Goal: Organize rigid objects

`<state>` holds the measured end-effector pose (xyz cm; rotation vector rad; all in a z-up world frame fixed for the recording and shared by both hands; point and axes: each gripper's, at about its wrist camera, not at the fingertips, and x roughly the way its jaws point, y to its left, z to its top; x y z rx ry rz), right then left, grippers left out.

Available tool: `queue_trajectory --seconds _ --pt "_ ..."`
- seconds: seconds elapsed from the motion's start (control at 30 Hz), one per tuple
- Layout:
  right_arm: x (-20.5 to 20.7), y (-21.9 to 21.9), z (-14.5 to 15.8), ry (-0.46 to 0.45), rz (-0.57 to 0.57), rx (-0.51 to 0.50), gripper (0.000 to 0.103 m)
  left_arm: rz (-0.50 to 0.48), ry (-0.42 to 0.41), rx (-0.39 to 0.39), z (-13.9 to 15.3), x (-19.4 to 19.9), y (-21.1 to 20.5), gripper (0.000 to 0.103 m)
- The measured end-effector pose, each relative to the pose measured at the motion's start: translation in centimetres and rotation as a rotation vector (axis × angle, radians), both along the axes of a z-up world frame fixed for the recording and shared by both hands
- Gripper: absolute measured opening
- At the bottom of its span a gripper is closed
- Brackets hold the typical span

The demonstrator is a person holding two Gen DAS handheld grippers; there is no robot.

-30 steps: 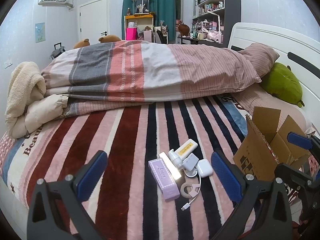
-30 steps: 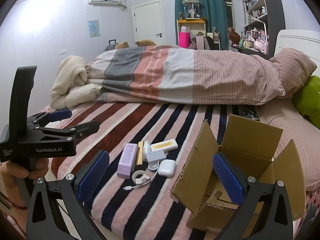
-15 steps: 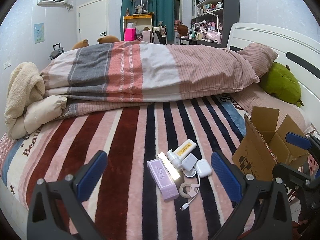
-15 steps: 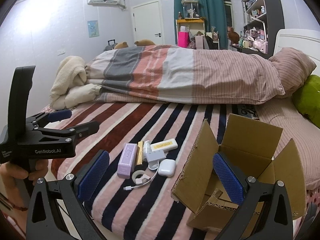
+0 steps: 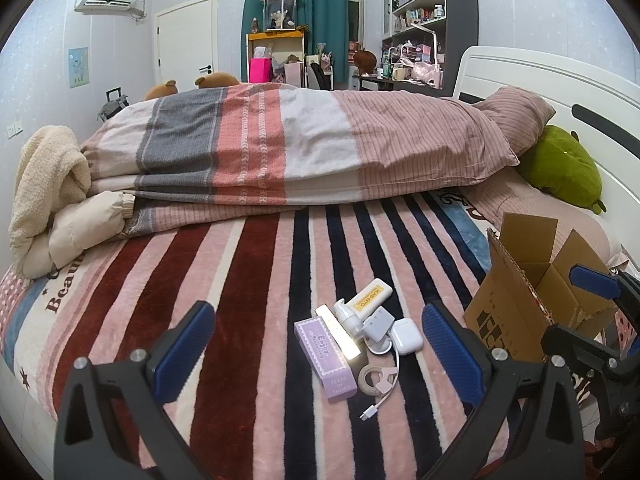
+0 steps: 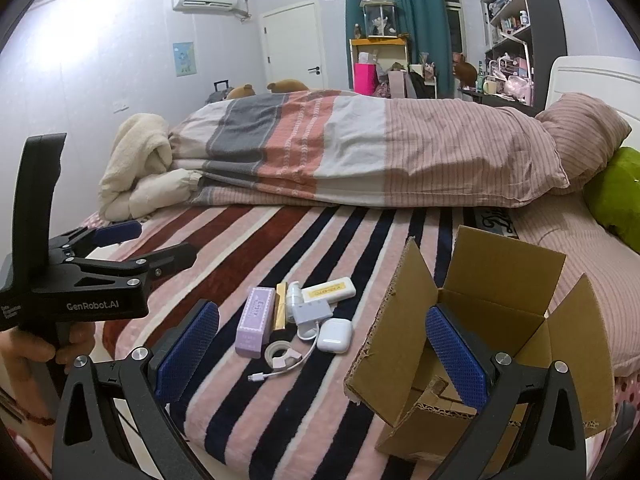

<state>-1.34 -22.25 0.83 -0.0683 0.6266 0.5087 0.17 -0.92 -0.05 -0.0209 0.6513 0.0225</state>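
1. Left gripper (image 5: 318,344): lower centre of the left wrist view, jaws spread wide and empty, hovering above the striped blanket (image 5: 248,280). In the right wrist view it appears at mid-left, gripped by a hand (image 6: 44,354).
2. Right gripper (image 6: 322,350): lower centre of the right wrist view, jaws released and empty; its right finger overlaps the cardboard box (image 6: 500,304).
3. Cluster of small items, lower centre of both views, packed close together on the blanket: lilac carton (image 5: 325,354), gold bar (image 5: 338,332) beside it, white pump bottle (image 5: 347,314), yellow-labelled tube (image 5: 370,295), grey adapter (image 5: 376,323), white earbud case (image 5: 406,330), tape roll (image 5: 370,378), white cable (image 5: 380,402).
4. Cardboard box: lower right, flaps open, near the cluster.
5. Folded duvet (image 5: 312,148): across mid-frame.
6. Green plush (image 5: 560,168): right edge.
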Motion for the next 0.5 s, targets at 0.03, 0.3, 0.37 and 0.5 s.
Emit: queue_trajectory --seconds 0.03,0.3,0.37,0.5 --pt "-0.02 -0.03 -0.06 0.0 -0.003 0.0 0.103 -0.001 0.0 0.0 0.0 0.0 -0.02 0.103" --pt "-0.16 -0.19 -0.31 -0.001 -0.009 0.002 0.103 -0.01 -0.013 0.001 0.39 -0.45 -0.52 0.103" --pt "-0.15 -0.18 -0.23 -0.003 -0.009 0.0 0.103 -0.013 -0.016 -0.003 0.47 -0.56 -0.57 0.103" --pt "-0.12 -0.23 -0.2 -0.005 -0.011 -0.001 0.103 -0.018 -0.019 -0.006 0.52 -0.62 -0.5 0.103"
